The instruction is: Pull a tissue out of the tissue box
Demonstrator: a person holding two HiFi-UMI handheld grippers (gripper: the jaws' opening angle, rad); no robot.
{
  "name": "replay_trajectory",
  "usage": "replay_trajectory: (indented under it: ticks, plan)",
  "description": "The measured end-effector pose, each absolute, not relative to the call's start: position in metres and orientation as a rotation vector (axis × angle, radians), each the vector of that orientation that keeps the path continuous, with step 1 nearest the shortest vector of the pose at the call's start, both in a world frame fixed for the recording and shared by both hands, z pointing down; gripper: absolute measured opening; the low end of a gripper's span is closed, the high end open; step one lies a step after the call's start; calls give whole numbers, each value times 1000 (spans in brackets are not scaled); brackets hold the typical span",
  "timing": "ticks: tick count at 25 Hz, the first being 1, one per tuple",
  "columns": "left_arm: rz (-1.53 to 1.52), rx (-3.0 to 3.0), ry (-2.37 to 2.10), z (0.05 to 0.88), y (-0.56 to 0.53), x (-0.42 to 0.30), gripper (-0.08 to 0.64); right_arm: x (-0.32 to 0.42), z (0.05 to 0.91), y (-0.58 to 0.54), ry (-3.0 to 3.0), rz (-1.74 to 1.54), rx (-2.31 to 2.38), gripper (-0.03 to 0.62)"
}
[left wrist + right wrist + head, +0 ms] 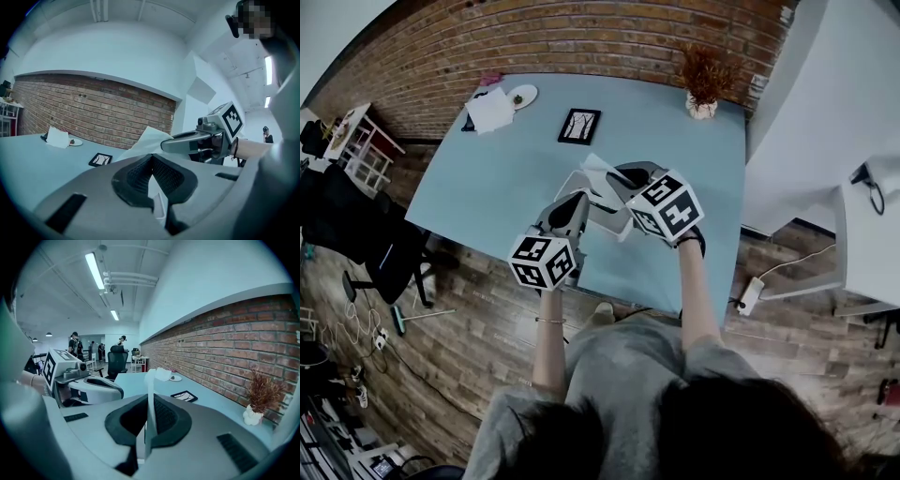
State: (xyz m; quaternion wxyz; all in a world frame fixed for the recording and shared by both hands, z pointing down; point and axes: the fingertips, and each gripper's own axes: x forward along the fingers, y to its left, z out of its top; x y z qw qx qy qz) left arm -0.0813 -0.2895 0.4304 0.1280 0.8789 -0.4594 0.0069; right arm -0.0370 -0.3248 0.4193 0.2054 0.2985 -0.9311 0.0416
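The right gripper (149, 425) pinches a thin white tissue (151, 385) edge-on. The left gripper (153, 176) clamps the stiff pale edge of the tissue box (614, 225). Only the head view shows the plank floor (487, 309).

The head view is looking steeply down from well above the person onto the tabletop (478, 187), taking in the left gripper (584, 197), the right gripper (621, 178) and the brick wall (581, 37) at the far edge. The left gripper view is sitting close behind its own fingers (133, 178), facing almost level across the tabletop toward that wall. The right gripper view is looking along its fingers (166, 416) down the tabletop's length, with the wall running along its right. All three are sharing the picture frame (579, 126), and each gripper view is also catching the other gripper.
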Motion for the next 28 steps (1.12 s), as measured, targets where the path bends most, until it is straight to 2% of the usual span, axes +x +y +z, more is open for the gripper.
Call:
replay_trajectory:
  ticks: [9,28]
  plan:
    - [2,2594,-1332,419,-275,-69,3,-17,393,-307,-2718,83,823,2]
    - [15,2596,-1378,429,-218,-58,3,9,407,-239,-2784,1,854,0]
